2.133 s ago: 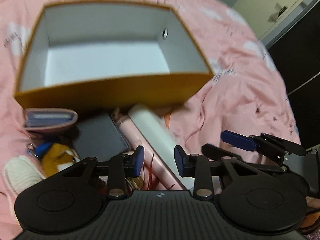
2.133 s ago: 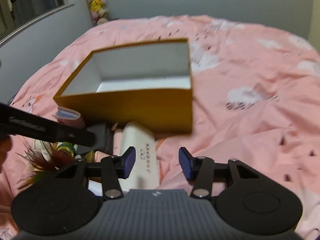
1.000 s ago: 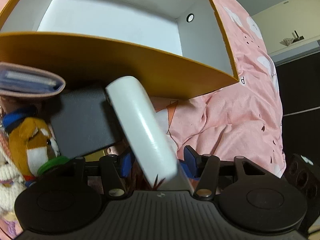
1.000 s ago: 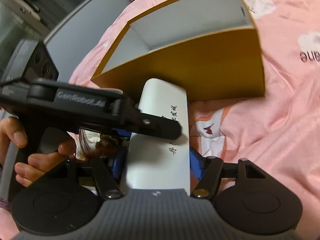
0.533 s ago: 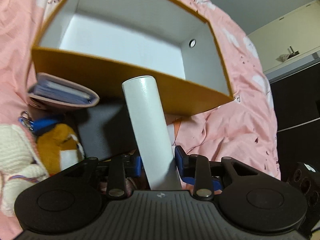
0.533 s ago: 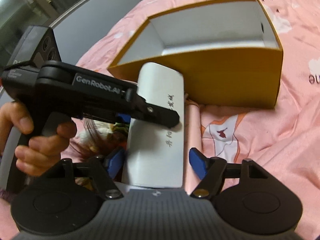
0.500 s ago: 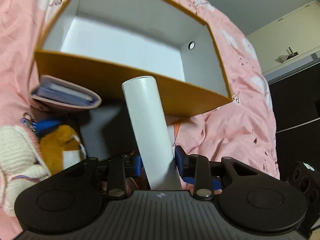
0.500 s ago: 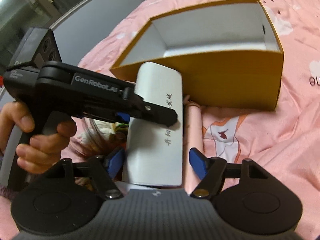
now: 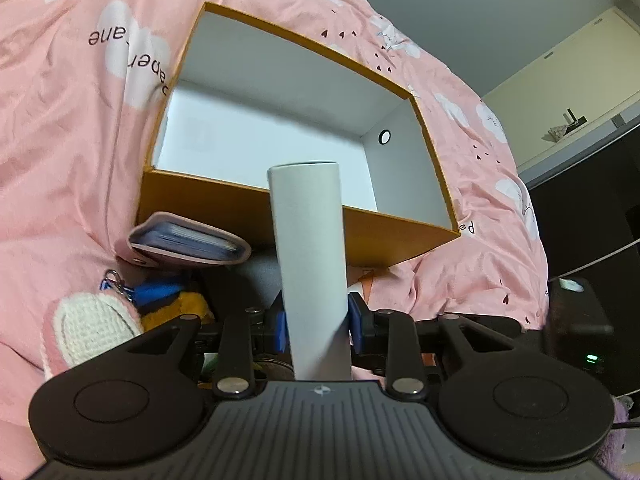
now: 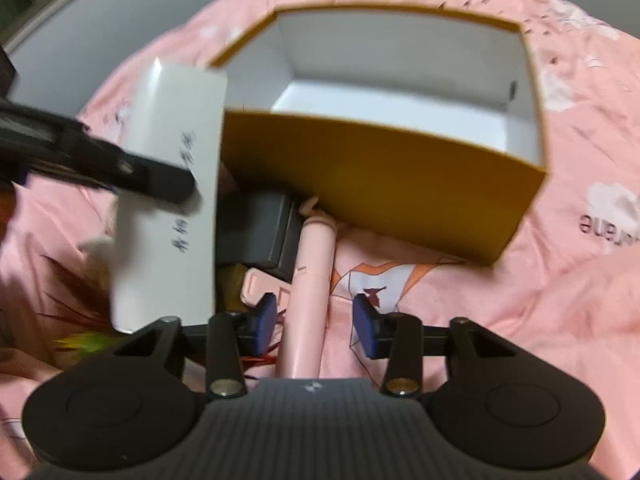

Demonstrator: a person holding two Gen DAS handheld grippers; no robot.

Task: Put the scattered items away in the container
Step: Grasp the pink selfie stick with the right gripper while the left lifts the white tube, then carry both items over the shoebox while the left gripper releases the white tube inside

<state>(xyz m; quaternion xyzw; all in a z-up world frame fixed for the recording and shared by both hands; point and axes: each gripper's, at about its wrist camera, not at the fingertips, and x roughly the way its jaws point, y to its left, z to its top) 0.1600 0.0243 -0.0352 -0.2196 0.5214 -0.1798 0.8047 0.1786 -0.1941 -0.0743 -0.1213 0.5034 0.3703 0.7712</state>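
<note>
- The white box [image 9: 310, 264] is pinched low down by the left hand-held gripper [image 9: 316, 322], ahead of which lies the orange container [image 9: 256, 210]; tipping is risked.
- The right hand-held gripper [image 10: 316, 322], its jaws having just been closing, stands spread astride the pink tube [image 10: 308, 292], untouched; snagging neighbours is possible.

Left gripper [image 9: 319, 328] fingers clamp white box [image 9: 310, 264], tip over orange container [image 9: 248, 204] front wall.

Your left gripper [image 9: 317, 329] points steeply down, jaws clamped on the white case [image 9: 310, 264]. Your right gripper [image 10: 316, 325] angles downward too, jaws just narrowed, parted, gripping nothing.
</note>
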